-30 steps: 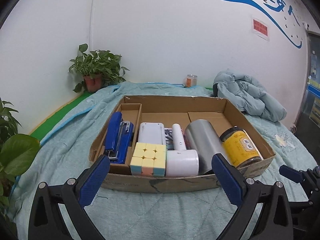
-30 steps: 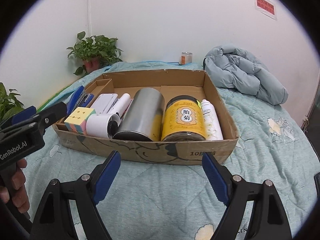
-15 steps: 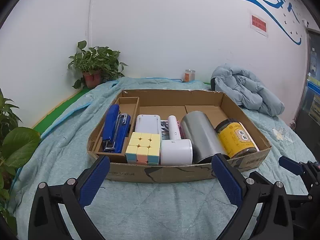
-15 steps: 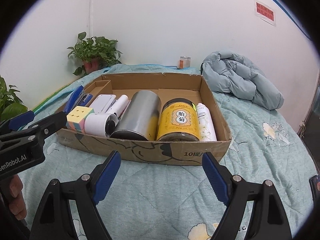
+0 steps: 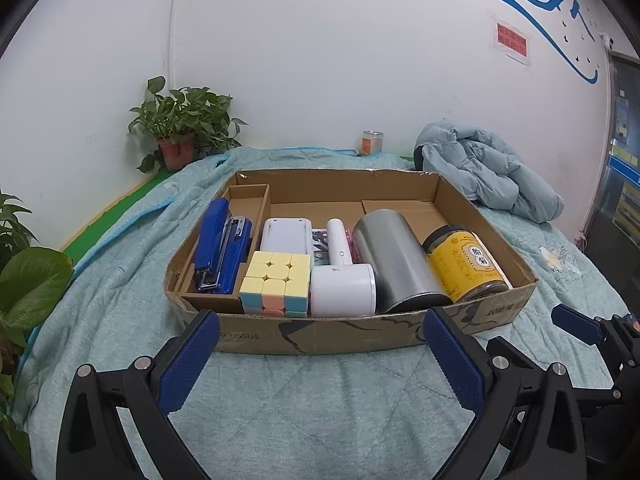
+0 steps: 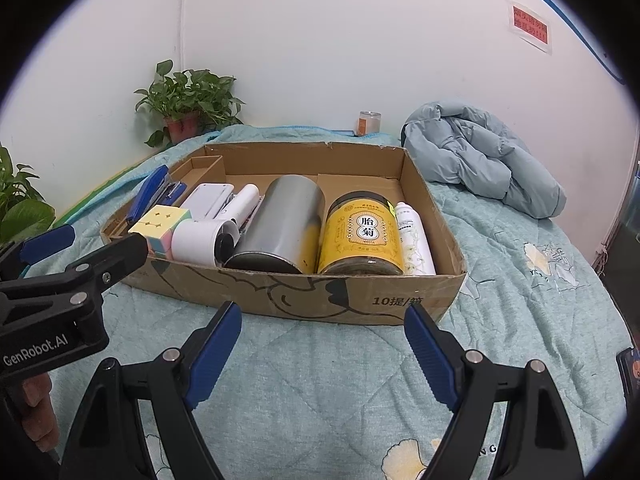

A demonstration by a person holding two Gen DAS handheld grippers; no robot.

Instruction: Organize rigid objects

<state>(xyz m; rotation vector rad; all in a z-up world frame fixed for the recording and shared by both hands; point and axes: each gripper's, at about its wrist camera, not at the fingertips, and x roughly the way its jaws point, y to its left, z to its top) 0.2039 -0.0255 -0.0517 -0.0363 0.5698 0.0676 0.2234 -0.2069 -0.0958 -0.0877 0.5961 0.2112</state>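
Observation:
A shallow cardboard box [image 5: 352, 334] [image 6: 360, 300] sits on the quilted bed. Inside, left to right, lie a blue stapler [image 5: 220, 250], a pastel puzzle cube [image 5: 276, 282] [image 6: 160, 224], a white handheld device [image 5: 344, 284] [image 6: 200, 240], a steel cylinder [image 5: 394, 260] [image 6: 284, 224], a yellow-labelled jar [image 5: 466, 266] [image 6: 366, 234] and a white bottle [image 6: 412, 240]. My left gripper [image 5: 320, 356] is open and empty, in front of the box. My right gripper [image 6: 322, 344] is open and empty, also short of the box's near wall.
A bunched light-blue jacket [image 5: 492, 172] [image 6: 488, 160] lies behind the box to the right. A potted plant [image 5: 180, 128] and a small jar [image 5: 372, 143] stand at the wall. More leaves [image 5: 32, 288] are at the far left. The left gripper [image 6: 60, 280] shows in the right wrist view.
Both grippers have drawn back from the box, which now looks smaller and farther. Both stay open and empty. Nothing in the box has moved.

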